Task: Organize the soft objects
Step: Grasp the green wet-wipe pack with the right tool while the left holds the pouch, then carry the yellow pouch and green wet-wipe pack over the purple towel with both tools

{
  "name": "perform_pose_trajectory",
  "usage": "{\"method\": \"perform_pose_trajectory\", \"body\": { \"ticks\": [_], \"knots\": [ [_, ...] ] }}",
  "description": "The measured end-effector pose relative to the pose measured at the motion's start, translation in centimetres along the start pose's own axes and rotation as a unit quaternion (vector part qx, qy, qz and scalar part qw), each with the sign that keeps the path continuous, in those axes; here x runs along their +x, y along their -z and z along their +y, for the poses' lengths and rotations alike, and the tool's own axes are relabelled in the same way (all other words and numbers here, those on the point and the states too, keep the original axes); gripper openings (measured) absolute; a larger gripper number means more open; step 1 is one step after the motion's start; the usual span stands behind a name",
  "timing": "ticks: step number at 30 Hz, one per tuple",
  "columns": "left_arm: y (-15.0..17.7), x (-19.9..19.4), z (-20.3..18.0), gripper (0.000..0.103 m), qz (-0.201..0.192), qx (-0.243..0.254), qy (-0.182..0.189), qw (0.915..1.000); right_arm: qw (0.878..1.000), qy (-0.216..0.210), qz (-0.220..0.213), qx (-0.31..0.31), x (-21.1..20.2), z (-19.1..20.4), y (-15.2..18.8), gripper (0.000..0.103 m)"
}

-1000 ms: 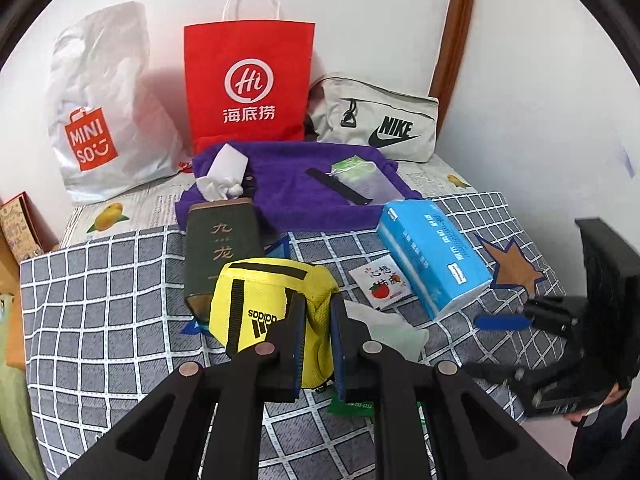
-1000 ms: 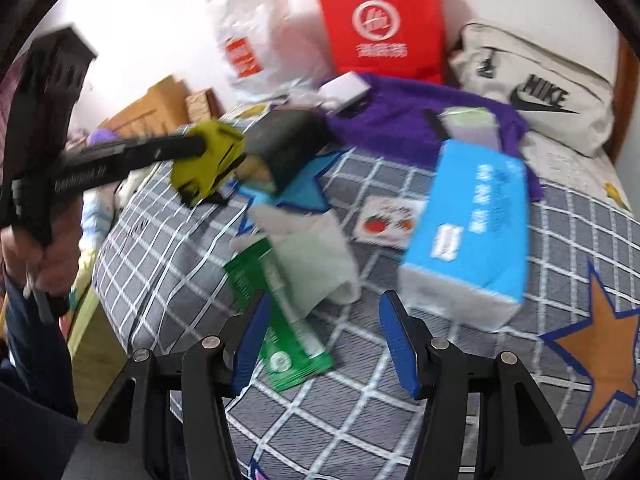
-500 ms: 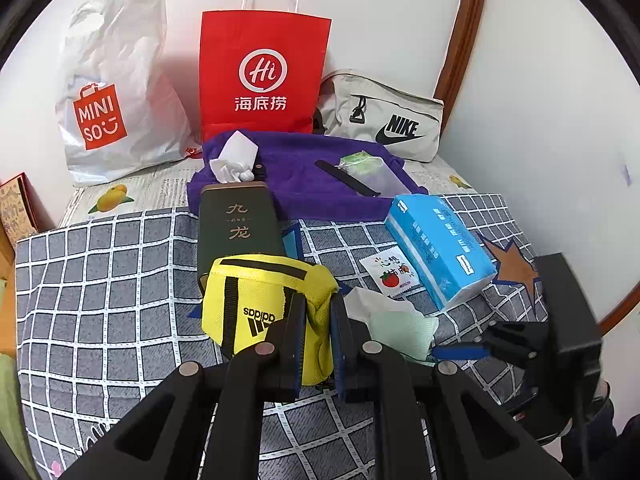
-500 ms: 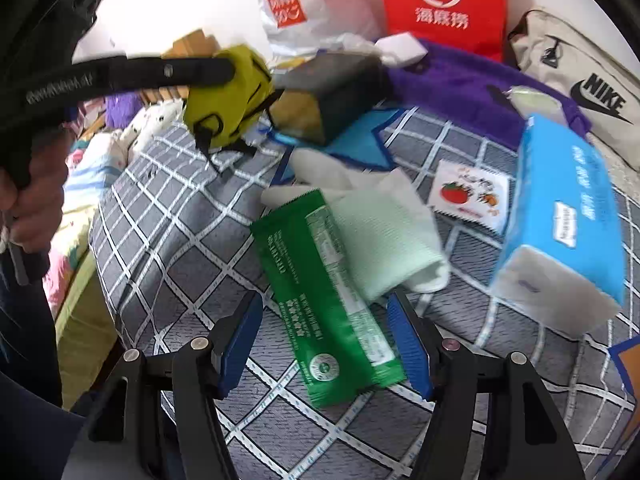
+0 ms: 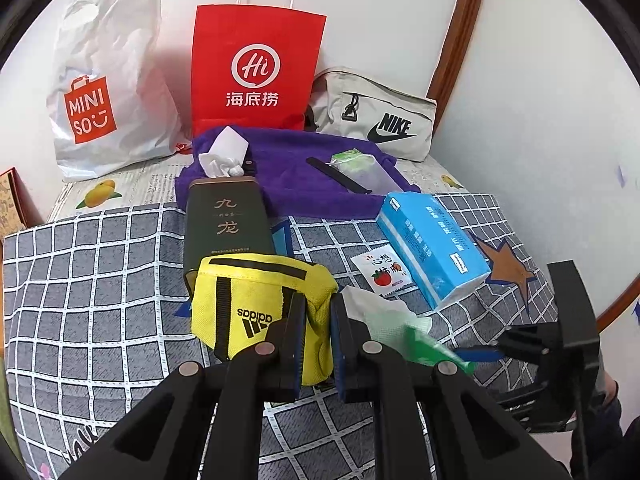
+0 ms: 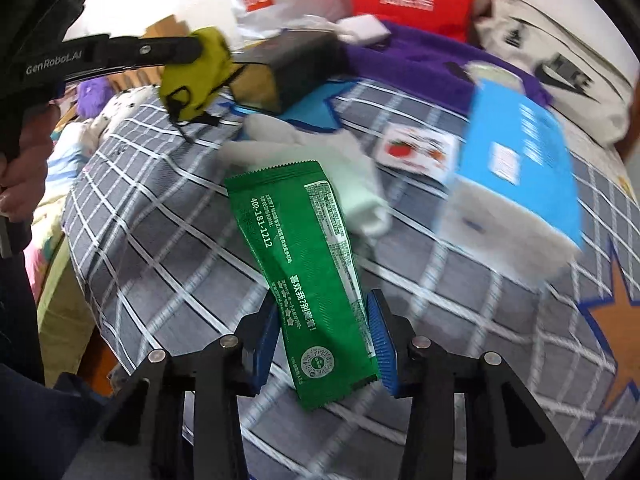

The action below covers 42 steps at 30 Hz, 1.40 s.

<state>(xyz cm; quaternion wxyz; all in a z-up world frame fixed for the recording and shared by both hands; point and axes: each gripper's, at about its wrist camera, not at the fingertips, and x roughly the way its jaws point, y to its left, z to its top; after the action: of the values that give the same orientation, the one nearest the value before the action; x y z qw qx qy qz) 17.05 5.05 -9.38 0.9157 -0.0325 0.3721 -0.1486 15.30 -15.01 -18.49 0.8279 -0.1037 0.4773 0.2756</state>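
My left gripper [image 5: 316, 340] is shut on a yellow Adidas pouch [image 5: 248, 300] and holds it above the checked bedcover [image 5: 100, 280]; the pouch also shows in the right wrist view [image 6: 200, 72]. My right gripper [image 6: 324, 344] is open, its jaws on either side of a green foil packet [image 6: 304, 264] that lies partly on a pale green cloth [image 6: 352, 176]. The packet's tip shows in the left wrist view [image 5: 436, 348] beside the cloth [image 5: 380, 308].
A blue tissue pack [image 5: 432, 240], a small tomato sachet [image 5: 380, 272], a dark green box [image 5: 224, 220] and a purple towel [image 5: 288, 164] lie on the bed. A red paper bag [image 5: 252, 64], a Miniso bag [image 5: 104, 80] and a Nike pouch [image 5: 376, 116] stand along the wall.
My right gripper has moved forward until its open jaws straddle the green packet. My left gripper has held the yellow pouch throughout, shifting slightly.
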Motion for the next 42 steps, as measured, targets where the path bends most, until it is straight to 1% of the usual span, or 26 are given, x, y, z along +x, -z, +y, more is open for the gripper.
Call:
{"method": "perform_pose_trajectory", "body": {
  "ticks": [4,6,8,13,15,16,17,19,22,29,36,42],
  "knots": [
    [0.0,0.1,0.0,0.012,0.0,-0.001,0.001,1.0,1.0,0.007,0.007,0.006,0.0,-0.9,0.6,0.047],
    [-0.1,0.2,-0.1,0.012,0.001,0.0,0.0,1.0,1.0,0.011,0.005,0.004,0.3,-0.8,0.3,0.048],
    [0.0,0.2,-0.2,0.012,0.003,0.003,-0.002,1.0,1.0,0.018,0.001,-0.003,0.6,-0.6,0.0,0.052],
    [-0.2,0.1,-0.1,0.012,0.004,0.003,-0.002,1.0,1.0,0.02,-0.011,-0.017,1.3,-0.3,-0.7,0.053],
    [-0.2,0.1,0.0,0.012,0.004,0.003,-0.001,1.0,0.999,0.021,-0.013,-0.021,1.4,-0.2,-0.9,0.051],
    [-0.2,0.1,0.0,0.012,0.005,0.003,-0.001,1.0,0.999,0.02,-0.014,-0.022,1.4,-0.3,-1.0,0.047],
    [-0.2,0.1,-0.1,0.012,0.005,0.003,-0.001,1.0,1.0,0.016,-0.015,-0.021,1.3,-0.4,-1.1,0.041],
    [-0.3,0.1,-0.2,0.012,0.005,0.004,-0.002,1.0,1.0,0.0,-0.015,-0.009,0.9,-0.7,-1.1,0.039],
    [-0.5,0.2,-0.3,0.012,0.004,0.004,0.001,1.0,1.0,-0.013,-0.023,-0.003,0.0,-0.9,-1.0,0.039],
    [-0.7,0.2,-0.7,0.012,0.002,0.006,0.009,0.9999,0.999,-0.015,-0.05,-0.009,-2.8,-0.7,-0.9,0.039],
    [-0.9,-0.3,-0.8,0.012,-0.001,-0.001,0.01,1.0,0.996,-0.01,-0.092,0.021,-5.1,-1.9,-2.2,0.039],
    [-1.4,-0.9,-0.9,0.012,-0.006,-0.005,0.012,0.9999,0.993,-0.001,-0.113,0.036,-6.3,-3.1,-3.6,0.039]
  ]
}}
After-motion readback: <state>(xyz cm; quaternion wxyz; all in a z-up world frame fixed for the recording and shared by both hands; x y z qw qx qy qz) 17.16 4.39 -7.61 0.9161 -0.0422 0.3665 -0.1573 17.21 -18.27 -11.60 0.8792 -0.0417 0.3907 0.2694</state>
